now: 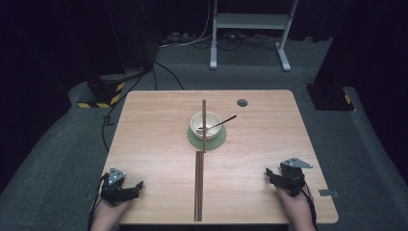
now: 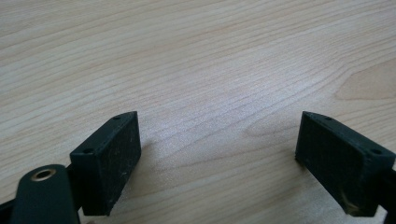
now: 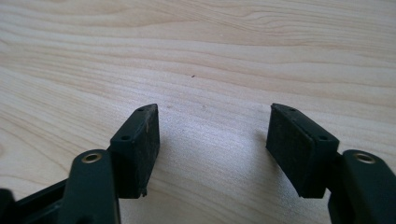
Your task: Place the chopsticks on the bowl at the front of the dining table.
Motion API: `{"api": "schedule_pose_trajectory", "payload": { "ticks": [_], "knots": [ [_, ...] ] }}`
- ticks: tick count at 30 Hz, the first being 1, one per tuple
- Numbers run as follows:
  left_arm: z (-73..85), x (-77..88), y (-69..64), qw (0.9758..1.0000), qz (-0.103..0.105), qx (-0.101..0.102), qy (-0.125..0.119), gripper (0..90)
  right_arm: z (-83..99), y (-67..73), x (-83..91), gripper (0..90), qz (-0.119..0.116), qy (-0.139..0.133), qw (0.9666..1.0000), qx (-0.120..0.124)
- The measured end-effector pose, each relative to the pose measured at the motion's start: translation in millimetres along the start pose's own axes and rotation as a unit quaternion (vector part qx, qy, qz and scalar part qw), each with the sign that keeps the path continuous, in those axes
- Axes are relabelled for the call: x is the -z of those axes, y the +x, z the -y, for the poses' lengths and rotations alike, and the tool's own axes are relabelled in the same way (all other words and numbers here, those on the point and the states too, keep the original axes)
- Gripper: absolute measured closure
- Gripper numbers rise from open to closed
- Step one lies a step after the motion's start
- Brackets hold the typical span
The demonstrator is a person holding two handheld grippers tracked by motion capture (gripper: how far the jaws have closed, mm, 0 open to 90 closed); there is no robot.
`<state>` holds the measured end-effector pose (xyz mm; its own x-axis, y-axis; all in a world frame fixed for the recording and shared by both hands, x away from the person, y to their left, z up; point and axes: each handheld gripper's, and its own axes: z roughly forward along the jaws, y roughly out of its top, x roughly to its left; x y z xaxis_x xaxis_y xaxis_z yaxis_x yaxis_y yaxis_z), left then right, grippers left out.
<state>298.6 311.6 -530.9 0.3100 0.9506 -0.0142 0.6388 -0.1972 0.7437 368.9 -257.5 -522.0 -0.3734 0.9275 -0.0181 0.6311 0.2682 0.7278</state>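
Observation:
A white bowl (image 1: 205, 125) stands on a green round mat (image 1: 207, 138) at the middle of the wooden table (image 1: 159, 125). A dark spoon (image 1: 219, 125) rests in the bowl, its handle pointing right. One brown chopstick (image 1: 204, 126) lies across the bowl. A pair of chopsticks (image 1: 198, 185) lies on the table, running toward the front edge. My left gripper (image 1: 137, 187) rests at the front left, open, with bare wood between its pads (image 2: 109, 163). My right gripper (image 1: 270, 174) rests at the front right, also open over bare wood, pads (image 3: 140, 149) apart.
A small dark round spot (image 1: 242, 102) marks the table near its far edge. Beyond the table, a white metal frame (image 1: 250, 29) and cables (image 1: 144, 82) lie on the grey floor. Black-and-yellow striped bases (image 1: 101, 96) stand at the far left.

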Motion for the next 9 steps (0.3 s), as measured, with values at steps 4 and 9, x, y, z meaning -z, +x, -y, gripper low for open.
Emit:
{"api": "schedule_pose_trajectory", "payload": {
  "ticks": [4,9],
  "knots": [
    [0.2,0.4,-0.1,1.0000,-0.001,0.002,0.001,15.2,-0.5,0.4,-0.7,33.5,-0.001,-0.001,1.0000,-0.001],
    [-0.4,0.3,0.6,1.0000,0.001,-0.002,0.003,15.2,-0.1,1.2,0.3,33.3,0.000,0.002,1.0000,-0.006]
  ]
}}
